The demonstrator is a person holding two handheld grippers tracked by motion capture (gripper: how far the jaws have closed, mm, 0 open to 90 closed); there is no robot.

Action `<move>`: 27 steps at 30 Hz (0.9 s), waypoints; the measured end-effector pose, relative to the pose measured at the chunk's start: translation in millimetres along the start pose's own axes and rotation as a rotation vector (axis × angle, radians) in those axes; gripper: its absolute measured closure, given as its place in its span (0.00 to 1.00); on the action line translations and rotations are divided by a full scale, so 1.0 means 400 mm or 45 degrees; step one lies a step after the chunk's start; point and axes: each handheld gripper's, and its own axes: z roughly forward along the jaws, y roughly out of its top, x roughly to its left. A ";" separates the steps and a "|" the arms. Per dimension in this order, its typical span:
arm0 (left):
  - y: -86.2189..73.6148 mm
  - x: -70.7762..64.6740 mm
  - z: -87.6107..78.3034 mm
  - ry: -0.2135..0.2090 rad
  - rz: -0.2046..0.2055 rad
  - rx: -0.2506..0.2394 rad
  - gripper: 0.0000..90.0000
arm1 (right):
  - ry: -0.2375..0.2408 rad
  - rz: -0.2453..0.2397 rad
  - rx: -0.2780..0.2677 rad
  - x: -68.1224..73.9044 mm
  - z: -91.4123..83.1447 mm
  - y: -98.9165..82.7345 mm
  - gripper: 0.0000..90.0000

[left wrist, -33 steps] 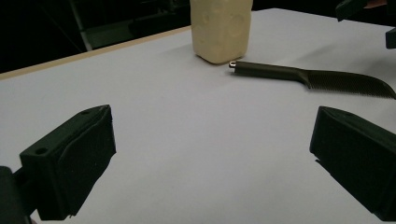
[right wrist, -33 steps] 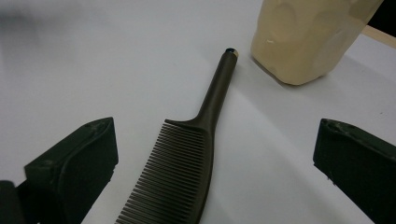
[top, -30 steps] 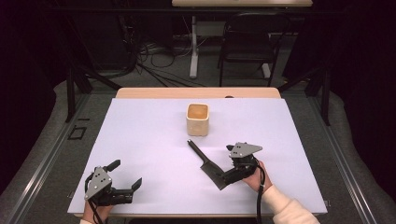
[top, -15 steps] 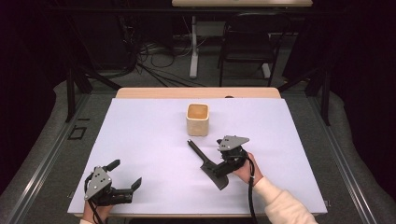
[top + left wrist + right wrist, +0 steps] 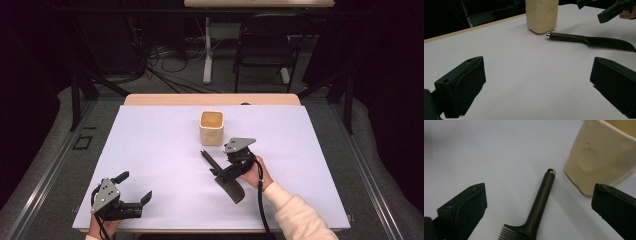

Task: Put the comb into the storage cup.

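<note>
A black comb [image 5: 222, 172] lies flat on the white table [image 5: 160, 145], its handle end pointing toward a cream cup [image 5: 211, 128] and stopping just short of it. The toothed end lies nearer the person.

The right gripper [image 5: 222, 172] is held over the comb, with its jaws spread wide. In the right gripper view the comb's handle [image 5: 540, 202] runs up between the two jaws, touching neither, with the teeth at the bottom edge and the cup [image 5: 596, 157] just past the handle's tip, beside the right-hand jaw. The right hand [image 5: 255, 175] grips the tool from behind, a pale sleeve [image 5: 295, 217] trailing toward the table's near edge.

The left gripper [image 5: 135, 192] sits at the near left of the table, well apart from the comb, jaws likewise spread and empty. Its own view looks across bare table to the comb [image 5: 589, 41] and cup [image 5: 541, 15], with the right gripper [image 5: 609, 8] above them.
</note>
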 end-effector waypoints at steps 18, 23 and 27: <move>0.000 0.001 0.003 -0.013 -0.005 0.012 0.00 | 0.015 -0.065 0.058 -0.011 0.091 0.056 0.93; 0.000 0.000 0.003 -0.016 -0.009 0.017 0.00 | -0.025 -0.111 0.096 -0.009 0.127 0.073 1.00; 0.000 0.001 0.003 -0.021 -0.009 0.009 0.00 | -0.021 -0.135 0.124 -0.009 0.154 0.084 1.00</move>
